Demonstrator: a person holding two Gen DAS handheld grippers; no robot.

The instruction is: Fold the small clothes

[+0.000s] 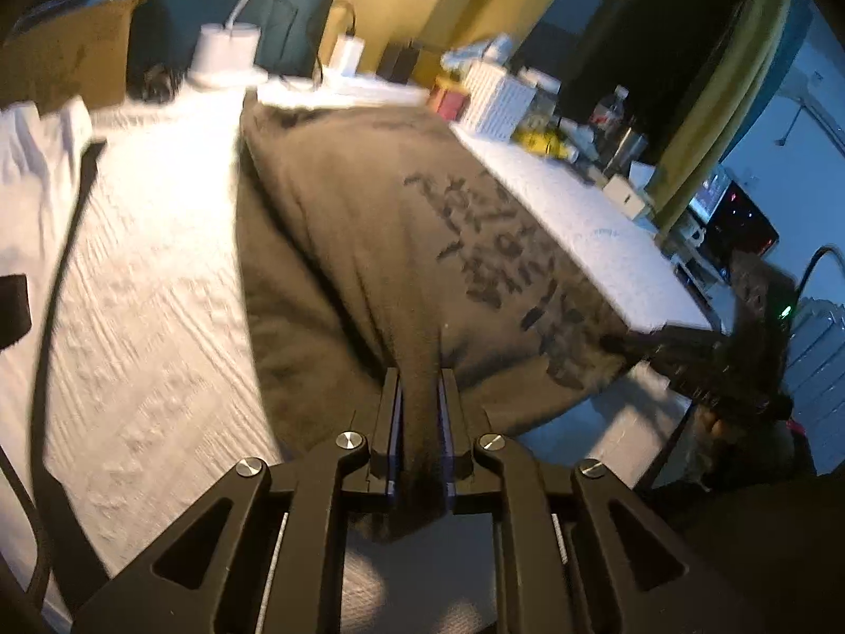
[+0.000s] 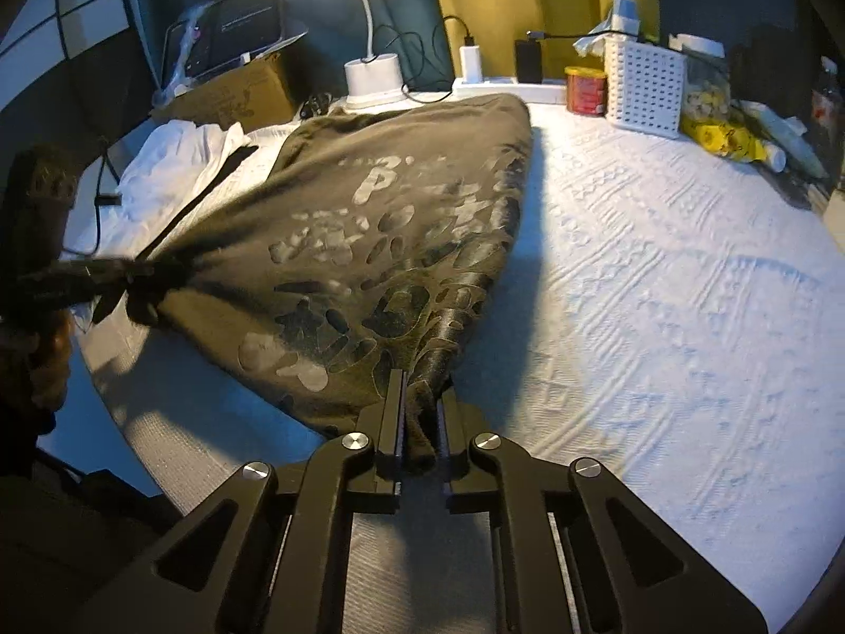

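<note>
I see a dark olive printed shirt (image 2: 369,222) spread on a white textured table cover (image 2: 660,274). My left gripper (image 1: 421,412) pinches one near corner of the shirt. My right gripper (image 2: 421,412) pinches the other near corner, fabric bunched between its fingers. A white basket (image 2: 644,87) stands behind.

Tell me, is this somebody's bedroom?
Probably a bedroom or dorm room: a white textured bedcover, a desk lamp by the wall, and a laptop on a cardboard box.
</note>
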